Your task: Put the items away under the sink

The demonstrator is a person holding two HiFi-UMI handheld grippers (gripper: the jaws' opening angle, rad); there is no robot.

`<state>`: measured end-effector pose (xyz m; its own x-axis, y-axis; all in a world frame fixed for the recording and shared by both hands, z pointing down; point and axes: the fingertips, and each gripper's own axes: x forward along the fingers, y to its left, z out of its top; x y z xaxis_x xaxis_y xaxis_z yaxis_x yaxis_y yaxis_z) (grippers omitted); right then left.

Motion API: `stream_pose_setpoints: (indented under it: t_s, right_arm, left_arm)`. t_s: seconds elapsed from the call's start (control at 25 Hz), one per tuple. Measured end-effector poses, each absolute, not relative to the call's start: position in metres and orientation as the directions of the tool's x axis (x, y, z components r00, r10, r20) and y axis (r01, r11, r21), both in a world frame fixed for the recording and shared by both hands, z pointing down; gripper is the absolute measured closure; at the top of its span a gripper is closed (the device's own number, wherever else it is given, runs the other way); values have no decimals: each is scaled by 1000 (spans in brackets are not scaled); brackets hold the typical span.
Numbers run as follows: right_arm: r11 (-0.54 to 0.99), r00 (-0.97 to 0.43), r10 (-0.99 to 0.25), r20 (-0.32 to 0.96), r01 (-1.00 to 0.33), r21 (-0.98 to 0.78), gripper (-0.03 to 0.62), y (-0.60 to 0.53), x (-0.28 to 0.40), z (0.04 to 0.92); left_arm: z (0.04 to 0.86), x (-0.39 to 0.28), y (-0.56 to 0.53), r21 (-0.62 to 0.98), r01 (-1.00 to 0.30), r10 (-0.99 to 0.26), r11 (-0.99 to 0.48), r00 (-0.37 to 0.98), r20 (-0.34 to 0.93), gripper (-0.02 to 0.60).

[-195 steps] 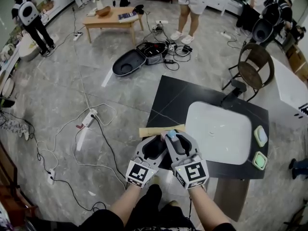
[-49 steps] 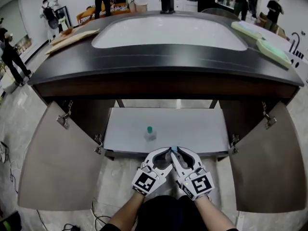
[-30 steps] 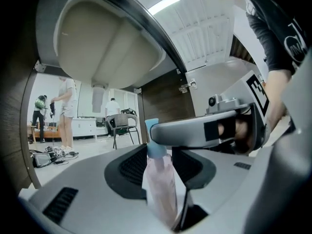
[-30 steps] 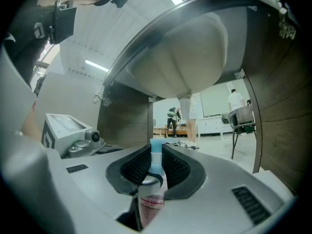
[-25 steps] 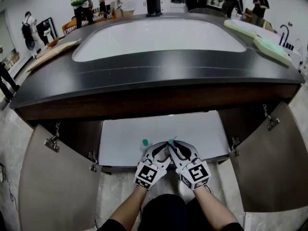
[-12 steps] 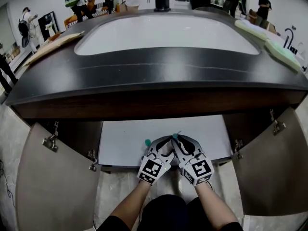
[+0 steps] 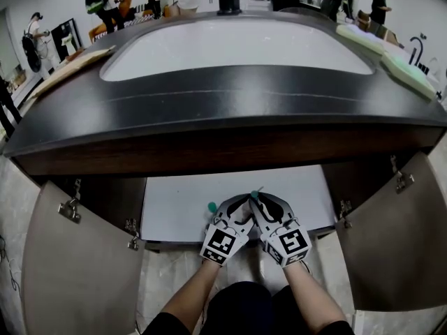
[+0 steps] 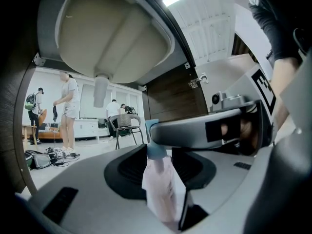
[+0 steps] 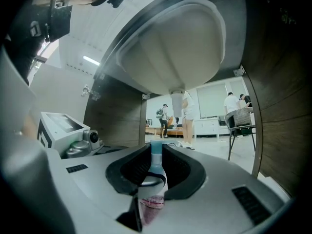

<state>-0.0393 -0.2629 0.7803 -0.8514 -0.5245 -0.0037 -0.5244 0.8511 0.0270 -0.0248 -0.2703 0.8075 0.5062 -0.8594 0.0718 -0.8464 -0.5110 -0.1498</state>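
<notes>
L-claw (image 8: 159,165) grips pink btl (image 8: 159,189), R-claw (image 9: 155,175) teal-cap btl (image 9: 155,182).

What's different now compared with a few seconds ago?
The person went from standing over the sink to crouching before its open cabinet doors; the left tool and right tool moved forward over the shelf. Unchanged: left grips a pink bottle, right a teal-capped bottle; a green-capped bottle stands on the shelf.
</notes>
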Motion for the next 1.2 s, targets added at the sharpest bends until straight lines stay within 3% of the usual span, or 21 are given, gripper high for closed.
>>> stream_pose_setpoints:
  t_s: [1.2]
  right_arm:
    - [817, -818, -575, -18, -575, 34, 505, -260, -25, 775]
  left_arm:
    - [816, -30, -238, -137, -844, -855, -519, 508, 106, 413]
